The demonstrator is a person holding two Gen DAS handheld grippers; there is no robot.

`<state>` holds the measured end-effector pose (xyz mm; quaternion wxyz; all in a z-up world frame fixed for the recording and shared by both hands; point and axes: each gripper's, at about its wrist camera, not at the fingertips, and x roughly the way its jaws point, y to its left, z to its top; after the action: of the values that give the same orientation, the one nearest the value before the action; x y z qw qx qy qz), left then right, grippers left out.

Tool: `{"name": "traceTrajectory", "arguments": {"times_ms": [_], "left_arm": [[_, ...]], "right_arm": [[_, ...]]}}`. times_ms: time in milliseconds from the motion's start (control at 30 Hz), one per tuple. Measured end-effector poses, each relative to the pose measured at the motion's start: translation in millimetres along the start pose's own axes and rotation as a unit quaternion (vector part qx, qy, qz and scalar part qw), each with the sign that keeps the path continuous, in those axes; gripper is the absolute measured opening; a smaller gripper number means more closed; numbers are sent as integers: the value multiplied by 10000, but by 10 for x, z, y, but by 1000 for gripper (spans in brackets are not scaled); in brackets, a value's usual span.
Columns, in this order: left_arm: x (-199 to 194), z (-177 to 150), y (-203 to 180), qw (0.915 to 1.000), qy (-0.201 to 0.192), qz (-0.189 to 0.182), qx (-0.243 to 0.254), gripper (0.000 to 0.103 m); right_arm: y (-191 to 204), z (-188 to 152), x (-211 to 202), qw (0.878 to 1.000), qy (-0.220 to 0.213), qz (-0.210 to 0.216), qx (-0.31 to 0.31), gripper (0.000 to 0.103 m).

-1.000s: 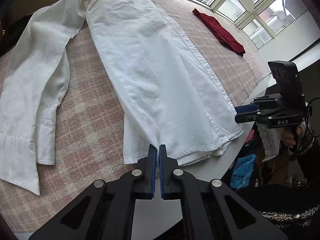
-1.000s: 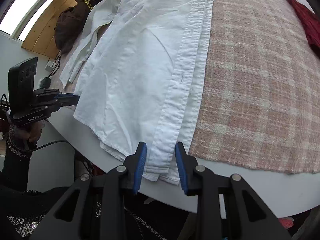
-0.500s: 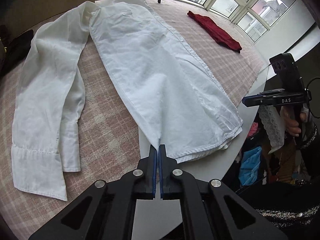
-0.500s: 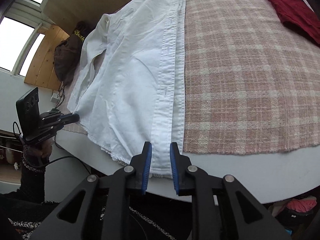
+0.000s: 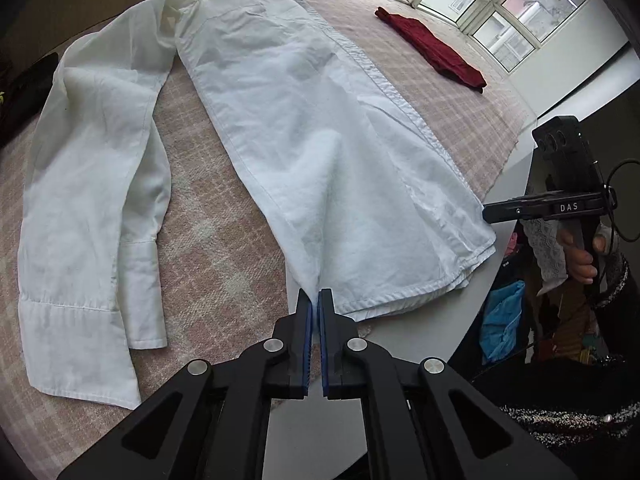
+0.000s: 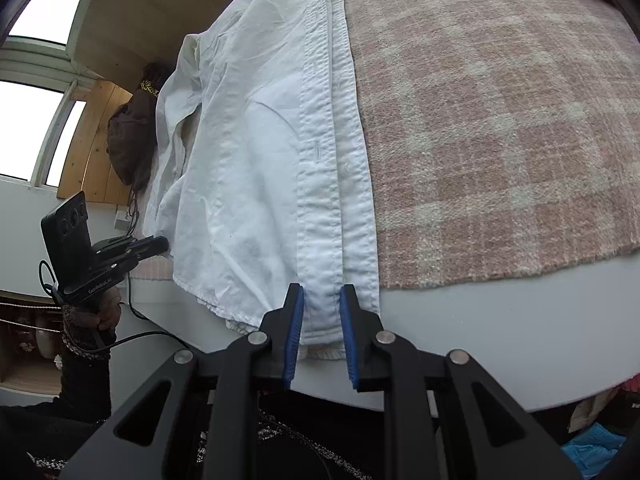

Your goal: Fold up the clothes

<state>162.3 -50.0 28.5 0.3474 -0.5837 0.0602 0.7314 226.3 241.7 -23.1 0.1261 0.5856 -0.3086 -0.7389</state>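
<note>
White dress shirt (image 5: 312, 152) lies on a pink plaid blanket (image 5: 224, 240) that covers a pale grey table (image 6: 500, 320); shirt body is folded lengthwise, collar toward 12 o'clock in the left wrist view, hem at the near table edge. One long sleeve (image 5: 92, 184) is spread flat on the blanket at 9 o'clock of the body, cuff at about 8 o'clock. Left gripper (image 5: 315, 300): blue-padded jaws clenched on the shirt's hem corner at the near side, fabric drawn up into a ridge running from the pinch toward 12 o'clock. Right gripper (image 6: 320, 296): jaws parted, straddling the button placket (image 6: 320, 200) at the hem; pads lie either side of the strip, and whether they touch the cloth I cannot tell. In the left wrist view the right gripper sits at 3 o'clock, just beside the hem's far corner, held by a hand (image 5: 580, 256). A red garment (image 5: 432, 52) lies on the blanket at 1 o'clock, well apart from the shirt. Dark brown bag (image 6: 132, 140) at 9 o'clock in the right wrist view, beyond the shirt.
</note>
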Motion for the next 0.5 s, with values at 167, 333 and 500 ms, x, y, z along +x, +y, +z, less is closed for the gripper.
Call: {"name": "traceTrajectory", "arguments": {"times_ms": [167, 333, 500], "left_arm": [[-98, -45, -101, 9996, -176, -24, 221, 32], [19, 64, -17, 9999, -103, -34, 31, 15], [17, 62, 128, 9998, -44, -81, -180, 1]], "right_arm": [[72, 16, -142, 9990, -219, 392, 44, 6], [143, 70, -201, 9977, -264, 609, 145, 6], [188, 73, -339, 9891, -396, 1314, 538, 5]]}}
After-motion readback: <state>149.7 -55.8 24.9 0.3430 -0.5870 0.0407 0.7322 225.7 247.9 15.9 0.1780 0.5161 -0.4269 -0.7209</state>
